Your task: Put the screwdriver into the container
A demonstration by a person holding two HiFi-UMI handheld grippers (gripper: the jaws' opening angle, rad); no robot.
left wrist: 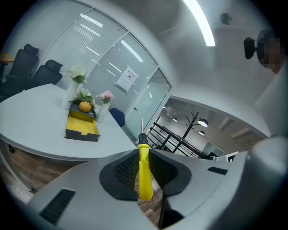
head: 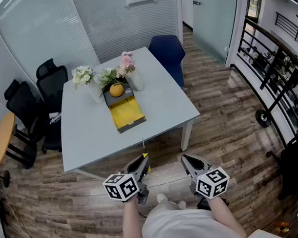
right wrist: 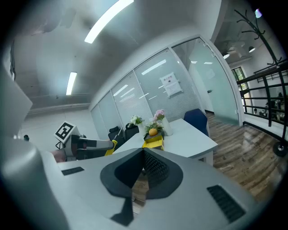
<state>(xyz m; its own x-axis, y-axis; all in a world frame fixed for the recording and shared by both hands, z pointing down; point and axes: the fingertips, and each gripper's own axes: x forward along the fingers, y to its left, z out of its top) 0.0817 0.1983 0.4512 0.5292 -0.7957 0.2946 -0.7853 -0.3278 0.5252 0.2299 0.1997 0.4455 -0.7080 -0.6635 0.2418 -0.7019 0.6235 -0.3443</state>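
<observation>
A screwdriver (left wrist: pixel 144 172) with a yellow handle and a thin metal shaft is clamped between the pads of my left gripper (left wrist: pixel 143 155), shaft pointing forward. In the head view that left gripper (head: pixel 143 161) hovers over the floor just short of the table's near edge, the screwdriver (head: pixel 144 151) sticking out towards the table. The container (head: pixel 126 112), an open black box with a yellow inside, lies mid-table, well ahead of both grippers; it also shows as the container (left wrist: pixel 82 126) and the container (right wrist: pixel 154 142). My right gripper (head: pixel 186 160) is shut and holds nothing.
On the white table (head: pixel 84 141), behind the container, sit an orange (head: pixel 116 90) and vases of flowers (head: pixel 126 64). A blue chair (head: pixel 167 52) stands at the far side, black office chairs (head: pixel 35 107) at the left. A railing (head: pixel 282 80) runs along the right.
</observation>
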